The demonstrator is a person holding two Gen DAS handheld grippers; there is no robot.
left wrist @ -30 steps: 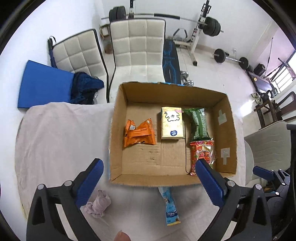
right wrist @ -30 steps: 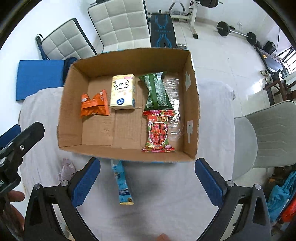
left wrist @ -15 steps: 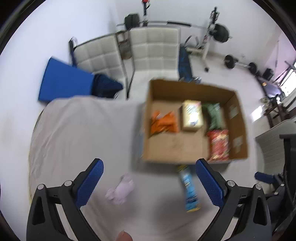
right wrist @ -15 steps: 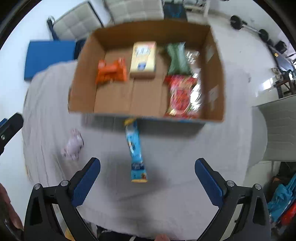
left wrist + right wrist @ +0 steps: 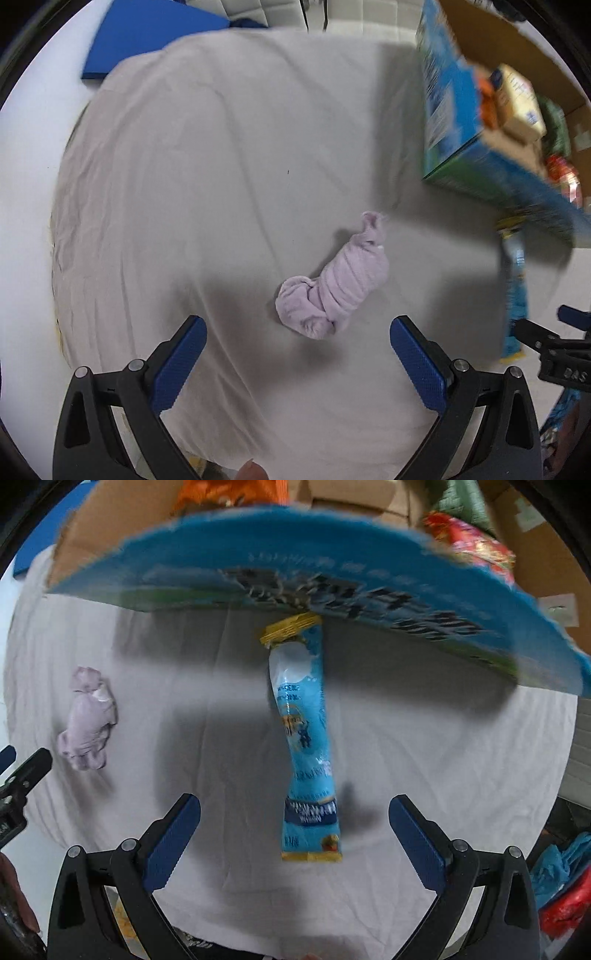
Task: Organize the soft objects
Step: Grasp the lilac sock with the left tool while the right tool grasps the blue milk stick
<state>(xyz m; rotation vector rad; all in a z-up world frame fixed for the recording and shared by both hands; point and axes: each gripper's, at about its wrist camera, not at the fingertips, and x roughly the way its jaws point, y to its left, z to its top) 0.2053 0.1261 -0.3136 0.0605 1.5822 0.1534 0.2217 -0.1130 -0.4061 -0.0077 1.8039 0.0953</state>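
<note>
A rolled lilac sock [image 5: 334,286] lies on the white cloth, just ahead of my open, empty left gripper [image 5: 295,350]; it also shows in the right wrist view [image 5: 88,727]. A long light-blue snack packet [image 5: 304,746] lies lengthwise between the jaws of my open, empty right gripper [image 5: 293,829], its yellow top end under the box edge; it also shows at the right of the left wrist view [image 5: 515,291]. The cardboard box [image 5: 332,579] with blue printed sides holds an orange packet [image 5: 225,491], a yellow pack [image 5: 517,99], a green packet [image 5: 556,125] and a red packet [image 5: 476,542].
The table is covered by a wrinkled white cloth [image 5: 207,177]. A blue mat [image 5: 155,33] lies beyond its far left edge. The right gripper's tip [image 5: 561,354] shows at the right of the left wrist view. Blue and red bags [image 5: 561,878] lie below the table at right.
Both grippers have dropped low and close to the table. The left one now faces the sock; the right one now straddles the blue packet. Both stay open.
</note>
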